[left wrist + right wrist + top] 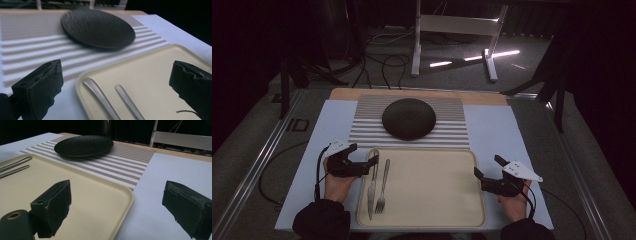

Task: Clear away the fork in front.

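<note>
Two utensils, knife [372, 186] and fork [383, 186], are seen lying side by side at the left end of the cream tray [437, 210], handles twd the far rim, not touching. L gripper [362, 161] is held above the handles, jaws spread wide, nothing between them. R gripper [488, 171] is held over the tray's right edge, jaws likewise wide apart, empty.

Risk (judged): w/ the handles this close, a grab at one could catch or nudge the other, skewing the pair; a low L jaw could clip the tray rim and shift the tray.

Count: 1 knife, 1 fork, 1 tray, 1 black plate [408, 118], 1 striped mat [362, 131], 2 grippers
</note>
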A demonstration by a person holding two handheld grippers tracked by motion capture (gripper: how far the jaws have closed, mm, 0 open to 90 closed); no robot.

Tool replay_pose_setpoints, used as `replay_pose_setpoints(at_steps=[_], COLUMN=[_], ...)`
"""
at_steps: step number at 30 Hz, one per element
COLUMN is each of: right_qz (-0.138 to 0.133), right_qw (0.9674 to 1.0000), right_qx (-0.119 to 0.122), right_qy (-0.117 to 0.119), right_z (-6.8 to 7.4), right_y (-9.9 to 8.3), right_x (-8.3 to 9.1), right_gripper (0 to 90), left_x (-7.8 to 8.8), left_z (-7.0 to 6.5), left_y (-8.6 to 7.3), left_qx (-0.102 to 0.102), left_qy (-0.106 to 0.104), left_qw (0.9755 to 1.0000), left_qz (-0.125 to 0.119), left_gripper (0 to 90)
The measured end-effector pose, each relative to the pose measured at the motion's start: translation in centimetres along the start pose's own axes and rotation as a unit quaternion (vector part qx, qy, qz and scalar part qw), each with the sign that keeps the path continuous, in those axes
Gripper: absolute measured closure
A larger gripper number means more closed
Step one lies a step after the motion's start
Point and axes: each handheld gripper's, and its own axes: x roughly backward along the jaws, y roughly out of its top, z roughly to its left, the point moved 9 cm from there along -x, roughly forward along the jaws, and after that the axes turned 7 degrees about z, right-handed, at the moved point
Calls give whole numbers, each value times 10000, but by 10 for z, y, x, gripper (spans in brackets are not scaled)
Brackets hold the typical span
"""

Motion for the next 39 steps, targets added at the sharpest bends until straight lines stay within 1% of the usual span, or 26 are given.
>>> replay_pose_setpoints(at_steps=[1, 2, 3, 5, 8, 9, 13, 16, 17, 18, 21, 22, 23, 26, 28, 29, 32, 34, 36, 37, 39], right_qz=[0, -3, 3, 10, -3, 5, -6, -13, -16, -18, -20, -20, -25, -18, -14, -15, -10, -7, -7, -7, -6], right_qw=[10000, 10000, 10000, 10000, 10000, 10000, 10000, 10000, 10000, 10000, 10000, 10000, 10000, 10000, 10000, 10000, 10000, 10000, 10000, 10000, 10000], right_qx=[3, 1, 18, 27, 46, 30, 6, -4, -8, -4, -4, -4, -9, -24, -21, -22, -24, -27, -33, -29, -30], right_qy=[-1, 0, -5, 7, -4, -13, -38, -32, -32, -34, -33, -33, -39, -47, -46, -35, -33, -36, -33, -35, -37], right_z=[0, 0, 0, 0, 0, 0, -1, -1, -1, -1, -2, -2, -2, -2, -2, -2, -3, -3, -3, -3, -3], right_y=[0, 0, 0, -1, 0, -1, 0, 0, 0, 0, 0, 0, 0, 0, 0, 0, -1, -1, -1, -1, -1], right_x=[0, 0, -1, -1, -1, -1, -1, -1, -1, -1, -1, -1, -1, 0, -1, -1, -1, -1, 0, -1, -1], right_gripper=[86, 87, 86, 86, 87, 87, 86, 86, 86, 86, 86, 86, 86, 86, 86, 87, 86, 87, 87, 87, 87], left_x=[1, 2, 2, 2, 2, 1, -1, -4, -5, -5, -9, -11, -13, -17, -19, -20, -23, -25, -27, -28, -30], left_z=[2, 3, 3, 4, 4, 5, 7, 7, 7, 6, 5, 6, 6, 7, 10, 11, 15, 19, 21, 22, 24], left_y=[3, 7, 7, 14, 18, 21, 26, 30, 31, 33, 36, 37, 37, 39, 40, 41, 41, 42, 43, 44, 47], left_qx=[-34, -80, -80, -157, -199, -217, -232, -388, -427, -452, -553, -565, -584, -588, -560, -527, -445, -429, -379, -400, -457], left_qy=[102, 102, 102, 204, 220, 213, 219, 272, 250, 174, 145, 165, 140, 131, 215, 190, 212, 305, 320, 342, 454], left_qw=[9999, 9999, 9999, 9996, 9993, 9993, 9992, 9988, 9987, 9987, 9982, 9981, 9981, 9981, 9980, 9982, 9986, 9985, 9987, 9985, 9979], left_qz=[-55, -79, -79, -147, -206, -210, -226, -147, -140, -180, -178, -154, -141, -160, -180, -223, -207, -166, -147, -135, -119], left_gripper=[0, 0, 0, 0, 0, 0, 0, 0, 0, 0, 0, 0, 0, 0, 0, 0, 0, 0, 0, 0, 0])
